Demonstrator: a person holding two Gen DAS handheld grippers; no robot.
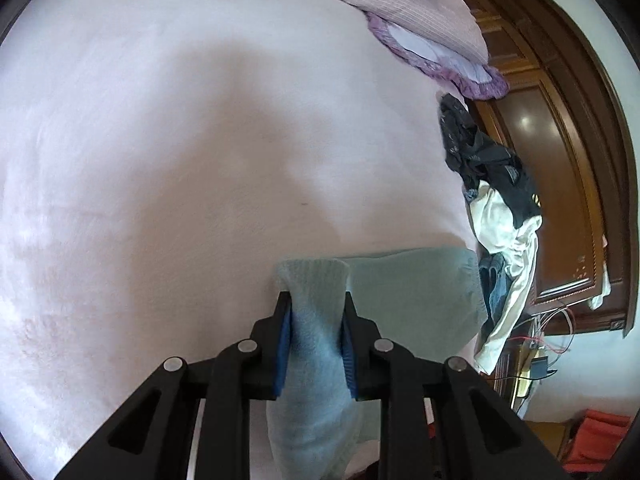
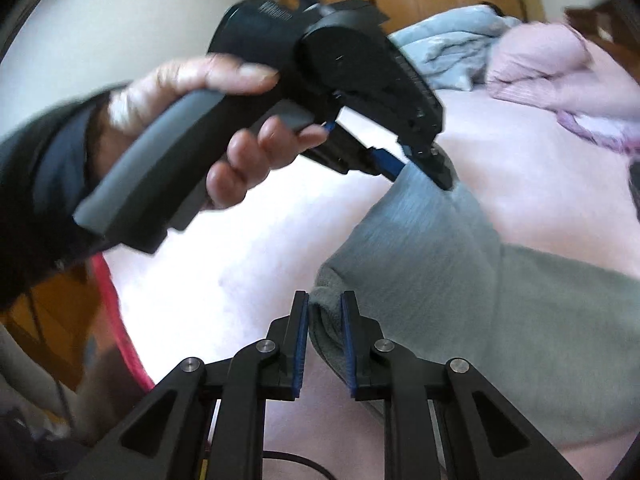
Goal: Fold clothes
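1. Two grippers clamp one garment: nearest the lens in the left wrist view, the left gripper (image 1: 316, 312) pinches a bunched edge of a pale blue-grey knit garment (image 1: 416, 292) between its blue pads, the cloth hanging down below the fingers.

2. In the right wrist view, the right gripper (image 2: 325, 312) stands with its fingers close about a thick rolled hem of the same garment (image 2: 460, 280). It appears clenched on it.

3. Beyond, a hand (image 2: 208, 120) in a dark sleeve holds the left gripper's handle, and the garment stretches lifted between the two grips above the pink bed cover (image 1: 160, 140), its far part draped onto the cover.

4. Judged from this, a carry or fold of one edge is in hand. The next move likely calls for both grips to travel together, keeping the edge taut, and to lay it squarely on the cloth below before letting go.

5. Farther off lie a purple quilt (image 1: 420, 12) and a heap of dark and white clothes (image 1: 496, 200) at the bed's edge, before a wooden cabinet (image 1: 560, 160).
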